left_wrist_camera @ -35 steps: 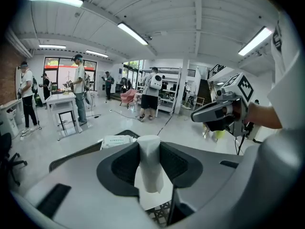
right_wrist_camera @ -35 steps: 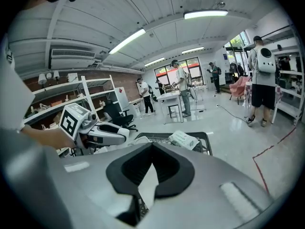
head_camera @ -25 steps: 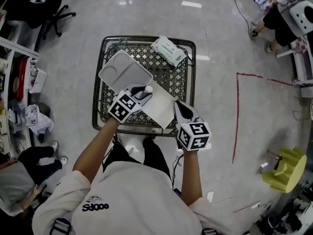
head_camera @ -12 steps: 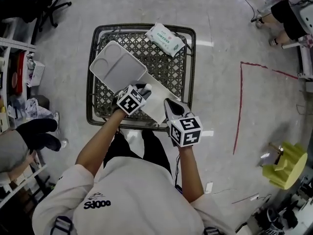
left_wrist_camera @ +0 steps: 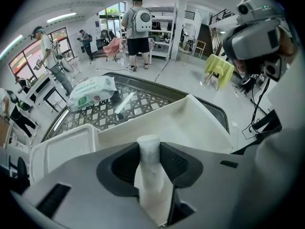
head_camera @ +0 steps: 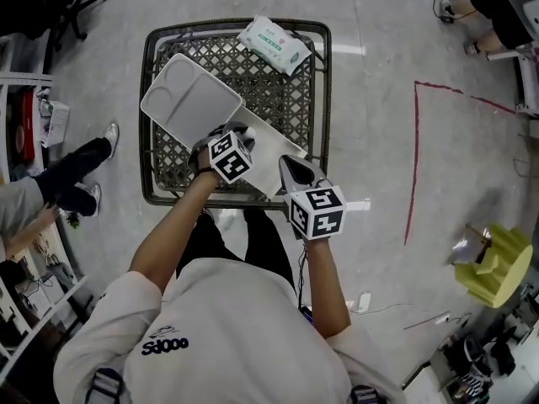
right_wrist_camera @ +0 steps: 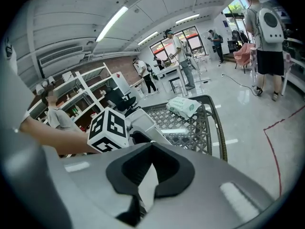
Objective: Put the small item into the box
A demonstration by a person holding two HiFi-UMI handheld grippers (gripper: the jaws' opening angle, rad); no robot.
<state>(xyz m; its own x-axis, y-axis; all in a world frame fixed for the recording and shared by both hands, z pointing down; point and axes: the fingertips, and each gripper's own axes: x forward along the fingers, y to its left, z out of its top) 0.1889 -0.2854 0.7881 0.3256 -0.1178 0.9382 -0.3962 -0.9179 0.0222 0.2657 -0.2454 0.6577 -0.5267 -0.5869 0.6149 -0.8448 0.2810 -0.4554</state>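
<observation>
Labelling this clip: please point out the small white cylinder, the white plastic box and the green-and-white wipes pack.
small white cylinder (left_wrist_camera: 148, 161), left gripper view, middle of its side
white plastic box (left_wrist_camera: 190, 123), left gripper view, bare inner surface
green-and-white wipes pack (left_wrist_camera: 90, 92), left gripper view, printed top face

table (head_camera: 324, 99): box (head_camera: 268, 154) near edge | lid (head_camera: 192, 99) left of box | wipes pack (head_camera: 272, 45) far edge

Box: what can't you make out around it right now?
Floor of the box: head view, mostly under the left claw and its marker cube.
Lower end of the small item: left gripper view, sunk between the claw's pads.
Print on the wipes pack: every view, too small.
</observation>
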